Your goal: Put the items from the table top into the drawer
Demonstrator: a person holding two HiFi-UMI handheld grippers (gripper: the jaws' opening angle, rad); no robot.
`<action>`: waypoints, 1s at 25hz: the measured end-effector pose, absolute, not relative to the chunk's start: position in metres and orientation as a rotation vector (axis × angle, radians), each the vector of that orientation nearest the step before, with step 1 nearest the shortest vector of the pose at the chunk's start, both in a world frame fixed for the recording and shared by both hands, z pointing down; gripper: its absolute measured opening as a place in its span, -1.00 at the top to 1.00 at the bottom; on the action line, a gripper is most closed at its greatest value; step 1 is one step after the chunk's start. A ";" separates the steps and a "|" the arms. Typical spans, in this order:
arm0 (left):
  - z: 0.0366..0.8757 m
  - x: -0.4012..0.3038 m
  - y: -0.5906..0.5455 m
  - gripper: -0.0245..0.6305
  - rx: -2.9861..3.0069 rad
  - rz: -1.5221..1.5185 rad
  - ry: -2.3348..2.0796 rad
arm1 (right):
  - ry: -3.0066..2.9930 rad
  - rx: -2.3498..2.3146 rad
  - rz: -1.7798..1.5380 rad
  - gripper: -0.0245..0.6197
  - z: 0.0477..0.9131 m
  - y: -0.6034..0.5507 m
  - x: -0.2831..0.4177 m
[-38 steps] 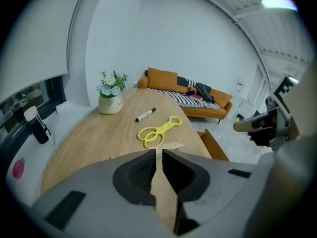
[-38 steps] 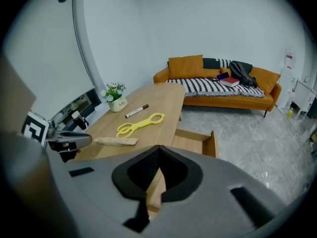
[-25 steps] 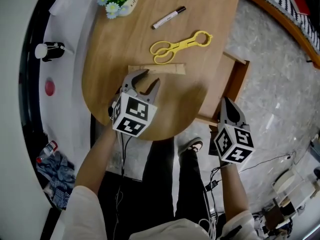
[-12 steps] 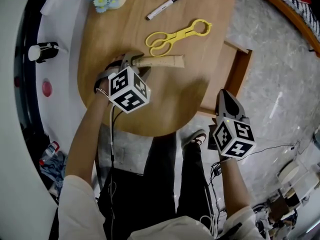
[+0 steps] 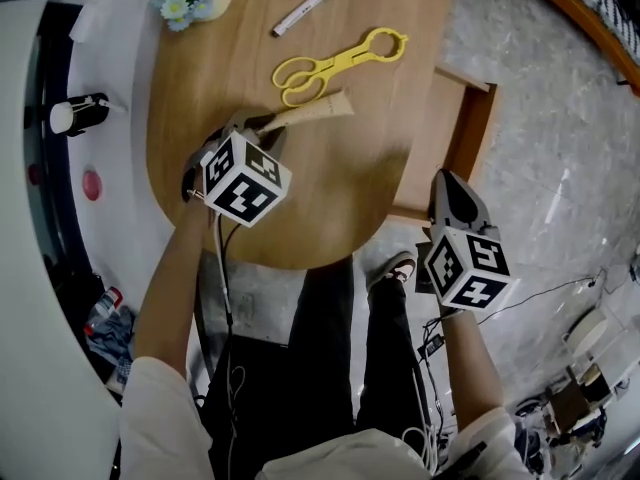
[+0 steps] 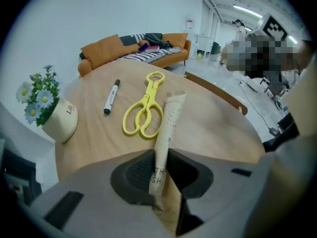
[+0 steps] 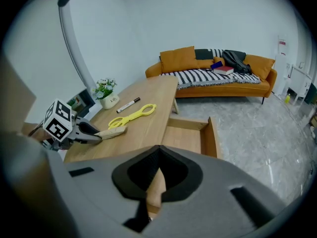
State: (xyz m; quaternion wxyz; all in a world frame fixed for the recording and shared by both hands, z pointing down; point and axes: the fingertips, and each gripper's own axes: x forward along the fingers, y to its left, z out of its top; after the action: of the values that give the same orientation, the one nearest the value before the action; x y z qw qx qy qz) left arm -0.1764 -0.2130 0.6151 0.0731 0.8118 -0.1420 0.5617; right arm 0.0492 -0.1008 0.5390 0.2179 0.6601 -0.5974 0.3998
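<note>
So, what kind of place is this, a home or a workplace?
Probably a staged living-room corner inside a larger workspace: an orange sofa and a wooden table with a flower pot look homely, yet loose cables lie on the stone floor.

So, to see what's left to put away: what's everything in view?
table: one, wooden, centre.
drawer: one, wooden, open at table's right.
marker: one, white-black, table's far end.
packet: one, beige, near end clamped, far end by scissors.
scissors: one, yellow, on table.
flowerpot: one, cream, table's far-left edge.
sofa: one, orange, beyond table.
left hand-held gripper: one, grey, jaws just closed on packet.
right hand-held gripper: one, grey, jaws together, empty, beside drawer.
</note>
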 end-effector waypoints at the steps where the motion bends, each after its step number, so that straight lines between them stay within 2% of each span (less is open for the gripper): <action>1: 0.614 -0.177 -0.213 0.69 2.422 1.677 -0.459 | -1.653 1.829 1.105 0.95 0.539 -0.099 0.052; 7: 0.598 -0.163 -0.191 0.70 2.327 1.527 -0.649 | -1.633 1.856 1.091 0.95 0.536 -0.088 0.075; 15: 0.584 -0.099 -0.135 0.70 2.022 1.147 -0.858 | -1.598 1.938 1.116 0.95 0.533 -0.069 0.106; 25: 0.575 0.000 -0.078 0.70 1.966 1.048 -0.850 | -1.569 1.979 1.102 0.95 0.527 -0.030 0.148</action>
State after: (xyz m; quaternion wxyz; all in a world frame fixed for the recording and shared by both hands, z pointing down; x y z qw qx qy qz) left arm 0.0003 -0.0779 0.5749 0.3694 0.7661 -0.3311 0.4085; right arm 0.1476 -0.0298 0.5272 0.1918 0.7049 -0.5589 0.3925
